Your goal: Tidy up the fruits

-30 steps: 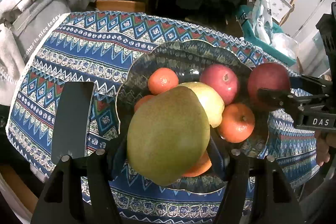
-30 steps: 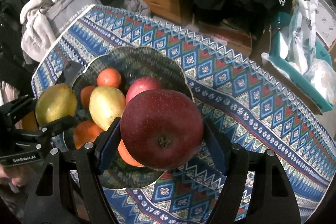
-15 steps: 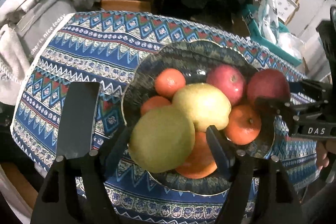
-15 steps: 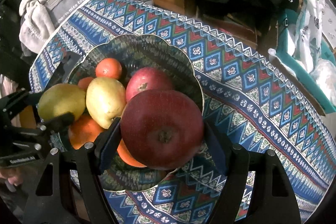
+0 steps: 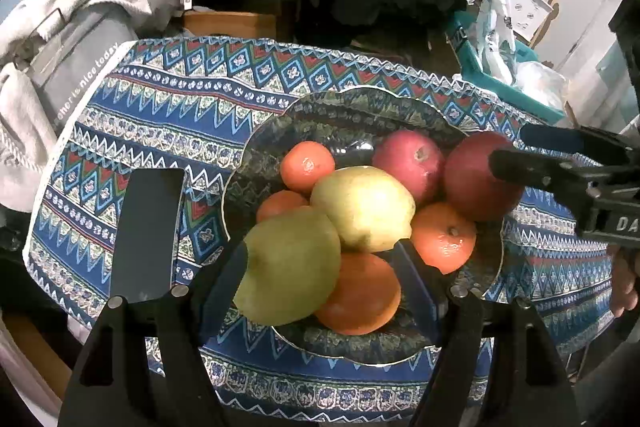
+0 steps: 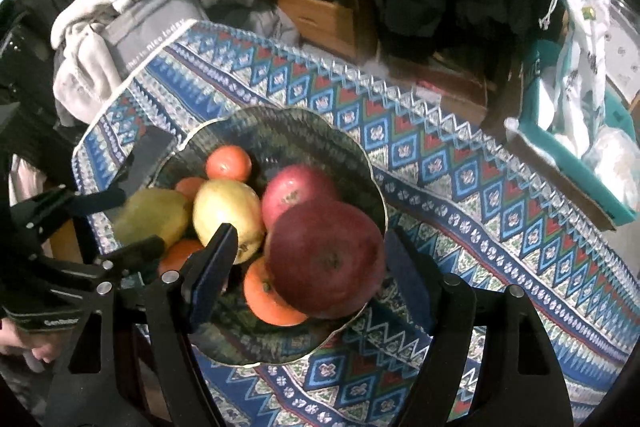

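- Your left gripper (image 5: 320, 267) had released the green pear (image 5: 290, 265) into the bowl (image 5: 344, 107).
- Your right gripper (image 6: 308, 263) stood open around the dark red apple (image 6: 324, 259).

A patterned bowl (image 6: 280, 125) is seen on a blue patterned tablecloth (image 6: 460, 187). In the bowl, a dark red apple (image 6: 324, 261) is set on top of an orange (image 6: 268, 301), with a pink-red apple (image 6: 296, 189) just behind it and a yellow pear (image 6: 226, 209) to its left. The right gripper (image 6: 310, 269) is held open around the dark red apple, its pads apart from the fruit. A green pear (image 6: 150, 213) is framed by the left gripper (image 6: 120, 223) at the bowl's left edge. A small tangerine (image 6: 228, 163) is seen further back.
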A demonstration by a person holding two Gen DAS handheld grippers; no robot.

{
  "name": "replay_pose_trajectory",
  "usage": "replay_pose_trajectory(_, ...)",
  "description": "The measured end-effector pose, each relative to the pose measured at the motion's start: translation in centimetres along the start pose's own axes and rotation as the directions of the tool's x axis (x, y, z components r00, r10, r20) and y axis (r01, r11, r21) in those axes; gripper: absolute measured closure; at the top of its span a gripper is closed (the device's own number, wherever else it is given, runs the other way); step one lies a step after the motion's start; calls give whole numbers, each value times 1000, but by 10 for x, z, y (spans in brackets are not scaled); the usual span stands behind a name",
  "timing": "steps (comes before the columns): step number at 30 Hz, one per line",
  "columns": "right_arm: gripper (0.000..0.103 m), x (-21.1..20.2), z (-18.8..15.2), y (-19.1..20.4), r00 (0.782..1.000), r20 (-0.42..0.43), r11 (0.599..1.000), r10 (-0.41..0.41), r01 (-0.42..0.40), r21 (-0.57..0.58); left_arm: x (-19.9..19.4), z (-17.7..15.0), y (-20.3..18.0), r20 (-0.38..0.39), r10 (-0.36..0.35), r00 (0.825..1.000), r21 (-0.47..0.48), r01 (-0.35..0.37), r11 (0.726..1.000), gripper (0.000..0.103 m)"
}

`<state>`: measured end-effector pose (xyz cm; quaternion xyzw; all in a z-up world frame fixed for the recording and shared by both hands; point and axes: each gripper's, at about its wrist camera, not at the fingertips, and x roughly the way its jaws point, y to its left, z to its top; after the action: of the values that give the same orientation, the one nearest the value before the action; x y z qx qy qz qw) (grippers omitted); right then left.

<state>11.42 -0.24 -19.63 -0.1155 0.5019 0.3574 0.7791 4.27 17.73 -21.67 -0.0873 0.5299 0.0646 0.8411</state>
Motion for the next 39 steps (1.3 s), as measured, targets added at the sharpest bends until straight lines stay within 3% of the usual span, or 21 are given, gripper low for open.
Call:
replay_pose_trajectory(11,26,-59,5,4,993,113,999,-35,32,27,-48,10,-16,85,-12,996,13,11,1000,26)
replay_pose_trajectory(24,22,-139,-4,-13,960,255,990,-119,96,101,-111,22,-43,211,-6,978,61,-7,998,19)
replay_pose_trajectory(32,18,-175,-19,-15,932,322,983,-169,136,123,-149,21,-63,299,-23,954,89,-4,996,15)
replay_pose_trajectory(39,16,-206,-34,-17,902,377,976,-211,170,139,-175,17,-80,363,-3,932,115,-41,992,8)
